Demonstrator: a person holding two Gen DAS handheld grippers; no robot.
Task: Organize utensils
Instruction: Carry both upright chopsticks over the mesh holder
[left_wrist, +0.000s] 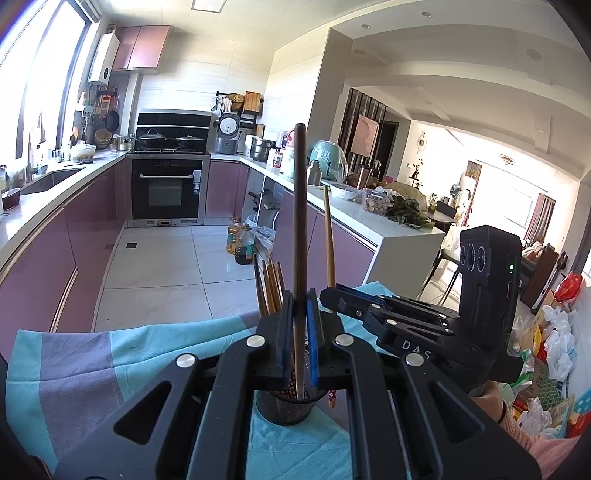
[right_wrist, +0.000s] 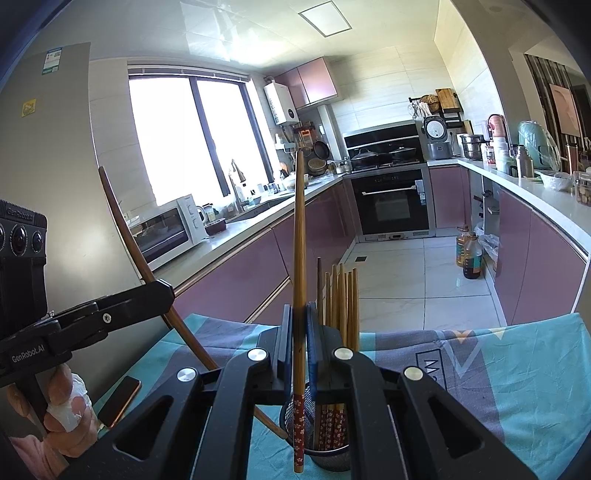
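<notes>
My left gripper (left_wrist: 299, 317) is shut on a dark brown chopstick (left_wrist: 300, 221), held upright with its lower tip inside the black mesh holder (left_wrist: 284, 408). My right gripper (right_wrist: 298, 325) is shut on a light wooden chopstick (right_wrist: 298, 240) with a red floral end, upright, its lower end just outside the mesh holder (right_wrist: 328, 458). Several chopsticks (right_wrist: 341, 302) stand in the holder. In the left wrist view the right gripper (left_wrist: 332, 297) comes in from the right, holding its light chopstick (left_wrist: 328, 236). In the right wrist view the left gripper (right_wrist: 162, 291) comes in from the left, holding the dark chopstick (right_wrist: 125, 229).
The holder stands on a teal and grey cloth (left_wrist: 92, 354) over a table. A phone (right_wrist: 120, 400) lies on the cloth at the left. Beyond are the tiled kitchen floor (left_wrist: 166, 266), purple cabinets, oil bottles (left_wrist: 240, 243) and a counter (left_wrist: 369, 218) with groceries.
</notes>
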